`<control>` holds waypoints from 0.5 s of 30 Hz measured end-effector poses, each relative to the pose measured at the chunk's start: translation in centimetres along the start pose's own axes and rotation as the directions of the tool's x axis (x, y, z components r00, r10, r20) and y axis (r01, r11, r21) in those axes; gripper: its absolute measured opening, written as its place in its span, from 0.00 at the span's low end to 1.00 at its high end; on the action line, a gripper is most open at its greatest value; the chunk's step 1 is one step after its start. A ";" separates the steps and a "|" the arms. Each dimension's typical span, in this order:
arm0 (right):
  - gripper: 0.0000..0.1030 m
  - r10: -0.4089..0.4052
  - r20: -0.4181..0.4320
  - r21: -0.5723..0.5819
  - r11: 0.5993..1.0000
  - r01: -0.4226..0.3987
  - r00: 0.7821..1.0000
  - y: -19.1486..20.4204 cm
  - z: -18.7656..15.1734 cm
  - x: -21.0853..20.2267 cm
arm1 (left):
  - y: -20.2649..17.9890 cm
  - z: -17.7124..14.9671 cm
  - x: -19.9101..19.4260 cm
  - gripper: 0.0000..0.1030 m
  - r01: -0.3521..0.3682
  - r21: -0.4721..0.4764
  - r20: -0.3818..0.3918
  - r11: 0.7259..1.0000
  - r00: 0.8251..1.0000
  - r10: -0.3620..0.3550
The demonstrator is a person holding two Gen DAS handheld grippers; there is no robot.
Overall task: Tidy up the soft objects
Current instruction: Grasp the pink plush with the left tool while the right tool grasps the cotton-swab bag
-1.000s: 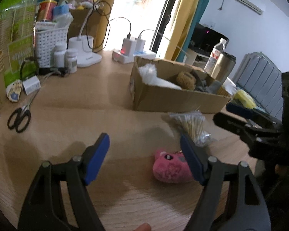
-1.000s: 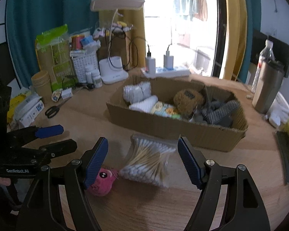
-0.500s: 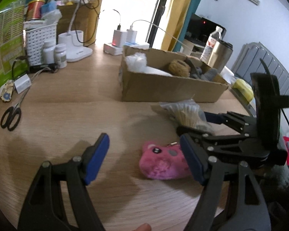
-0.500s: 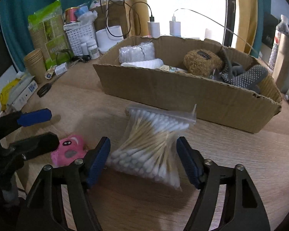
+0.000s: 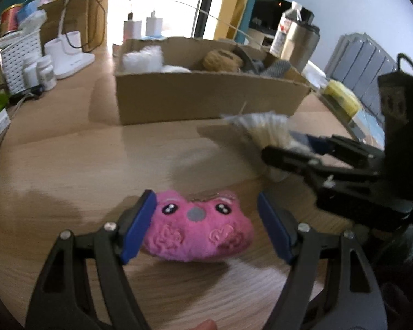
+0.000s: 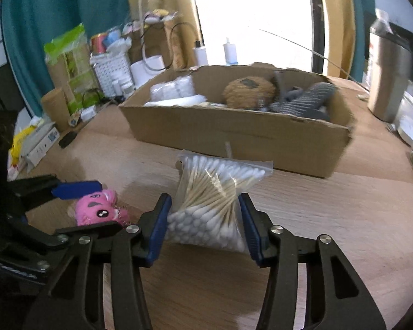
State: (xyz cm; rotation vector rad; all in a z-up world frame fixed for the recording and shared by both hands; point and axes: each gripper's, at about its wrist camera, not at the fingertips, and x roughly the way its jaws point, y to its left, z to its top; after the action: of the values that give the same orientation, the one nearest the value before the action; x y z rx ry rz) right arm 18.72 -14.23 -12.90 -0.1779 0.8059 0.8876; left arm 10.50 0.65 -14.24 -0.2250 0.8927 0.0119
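Showing a part-filled cardboard box (image 6: 242,132), with the left gripper (image 5: 206,220) spread around a pink plush toy (image 5: 198,231) and the right gripper (image 6: 205,220) pinching a cotton-swab bag (image 6: 214,200), both on the desk (image 6: 330,220) and not yet boxed.

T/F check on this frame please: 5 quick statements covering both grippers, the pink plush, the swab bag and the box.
1. The pink plush lies on the table between the open jaws of the left gripper. True.
2. The right gripper has its jaws around the bag of cotton swabs. True.
3. The cardboard box is empty. False: it holds white, brown and grey soft items.
4. The pink plush is already inside the box. False: it is on the wooden table, in front of the box.
5. The swab bag is lifted clear of the table. False: it rests on the tabletop.
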 end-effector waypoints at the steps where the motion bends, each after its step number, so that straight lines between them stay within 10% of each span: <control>1: 0.51 0.005 0.008 0.015 1.000 -0.005 1.000 -0.6 -0.1 -0.4 | -0.3 0.0 0.4 0.75 -0.010 0.007 -0.015 1.000 1.000 0.010; 15: 0.51 0.078 0.068 0.067 0.994 -0.083 0.995 -2.2 -0.1 -1.1 | -2.6 -0.5 1.4 0.64 -0.117 0.100 -0.021 0.988 0.993 0.120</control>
State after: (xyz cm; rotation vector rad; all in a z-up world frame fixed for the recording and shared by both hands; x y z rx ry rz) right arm 19.90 -16.43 -12.62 -0.0548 0.7862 0.9353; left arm 11.28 -2.07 -15.13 -0.0799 0.9302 0.0750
